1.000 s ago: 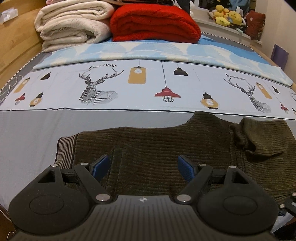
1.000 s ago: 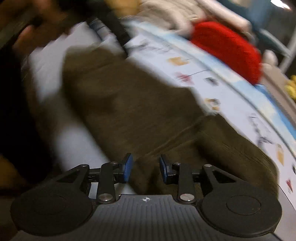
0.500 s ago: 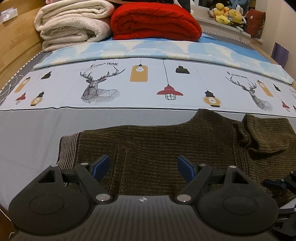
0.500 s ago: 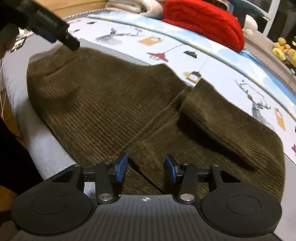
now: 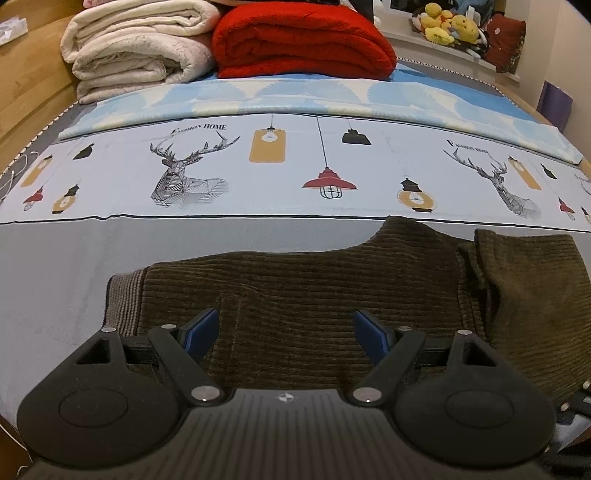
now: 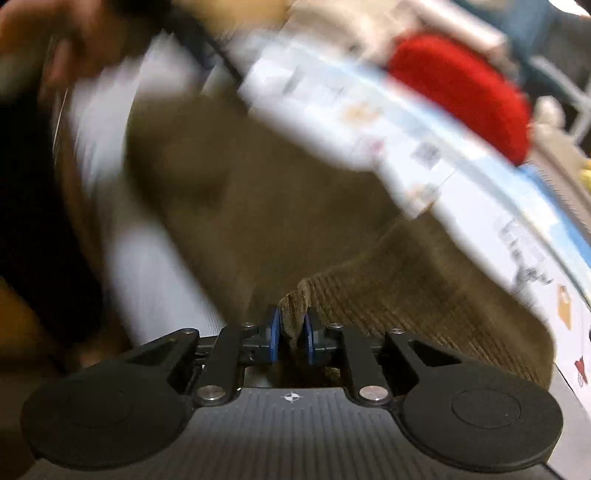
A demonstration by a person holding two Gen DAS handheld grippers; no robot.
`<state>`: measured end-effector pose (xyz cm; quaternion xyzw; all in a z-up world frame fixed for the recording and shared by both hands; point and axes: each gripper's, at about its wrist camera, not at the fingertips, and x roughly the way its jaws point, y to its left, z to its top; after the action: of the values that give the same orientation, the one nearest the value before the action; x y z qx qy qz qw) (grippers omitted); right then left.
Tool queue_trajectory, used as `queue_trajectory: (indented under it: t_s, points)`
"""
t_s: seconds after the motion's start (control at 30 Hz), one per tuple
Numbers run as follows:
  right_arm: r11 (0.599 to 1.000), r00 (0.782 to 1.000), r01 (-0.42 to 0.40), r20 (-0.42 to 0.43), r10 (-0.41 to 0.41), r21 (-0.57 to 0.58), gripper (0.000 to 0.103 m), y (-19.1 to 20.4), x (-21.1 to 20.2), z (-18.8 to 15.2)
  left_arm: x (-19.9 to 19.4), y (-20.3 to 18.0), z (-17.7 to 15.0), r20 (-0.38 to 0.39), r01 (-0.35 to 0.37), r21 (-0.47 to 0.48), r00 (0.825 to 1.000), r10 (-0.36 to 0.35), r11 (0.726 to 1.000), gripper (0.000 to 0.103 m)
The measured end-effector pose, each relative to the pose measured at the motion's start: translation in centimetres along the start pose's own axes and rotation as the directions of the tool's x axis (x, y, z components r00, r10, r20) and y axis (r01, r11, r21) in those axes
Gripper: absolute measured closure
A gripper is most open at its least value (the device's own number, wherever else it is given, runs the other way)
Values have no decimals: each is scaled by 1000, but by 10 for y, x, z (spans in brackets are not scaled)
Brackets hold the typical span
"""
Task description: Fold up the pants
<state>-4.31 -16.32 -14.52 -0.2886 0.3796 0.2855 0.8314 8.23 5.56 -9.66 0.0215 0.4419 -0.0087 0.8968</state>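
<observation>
Dark olive corduroy pants lie on the grey part of the bed, waistband at the left, a leg folded over at the right. My left gripper is wide open and empty, low over the waist end of the pants. In the blurred right wrist view the pants stretch away, and my right gripper is shut on a bunched edge of the pants between its blue pads.
A printed sheet with deer and lamps covers the bed beyond the pants. Folded cream blankets and a red blanket are stacked at the far end. Plush toys sit on a ledge. Wooden bed frame at left.
My right gripper has closed on an edge of the pants and is moving fast, so its view is blurred. My left gripper stays open and has barely moved.
</observation>
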Motion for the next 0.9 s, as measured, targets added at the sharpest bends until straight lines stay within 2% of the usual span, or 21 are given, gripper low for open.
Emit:
queue_trajectory:
  t_s: [0.03,0.07,0.17,0.23,0.27,0.3,0.37,0.5,0.67,0.77,0.83,0.87,0.9]
  points:
    - [1000,1000,5,19,-5,8,82,-1,-4,3,0,-2,0,-3,5,-1,1000,-5,1000,19]
    - [999,999,-10,46,8,47,82,-6,-10,7,0,-3,-1,-3,9,2,1000,-9,1000,19]
    - [975,988,-88,144,59,204,77,-33,-31,17,0,-7,-1,3,10,31,1000,-10,999,19]
    - [953,983,-82,179,30,290,61,-52,-38,24,1,-7,-2,3,2,39,1000,-2,999,19]
    - [942,983,-67,185,5,330,58,-61,-38,27,2,-6,-1,0,2,34,1000,-2,999,19]
    - [927,983,-43,184,-28,371,55,-71,-35,32,3,-5,-1,-4,4,25,1000,-4,1000,19]
    - [906,984,1,161,-77,423,54,-87,-26,40,4,-4,0,-7,7,11,1000,-7,1000,19]
    - [893,985,108,77,-157,436,50,-109,12,63,5,-6,2,-7,10,10,1000,-10,1000,19]
    - [872,983,181,-46,-180,454,50,-117,74,80,8,-8,4,-12,8,21,1000,-8,1000,19]
    - [892,962,269,-155,-226,363,49,-109,109,84,12,-5,6,-17,7,10,1000,-7,1000,19]
    - [899,953,294,-175,-248,325,50,-105,119,86,14,-3,9,-19,10,-3,1000,-10,1000,19]
    - [893,950,308,-163,-267,329,55,-105,118,88,15,-2,10,-18,12,-7,1000,-13,1000,19]
    - [881,946,321,-150,-286,347,73,-107,116,91,15,-1,12,-16,15,-13,1000,-15,1000,19]
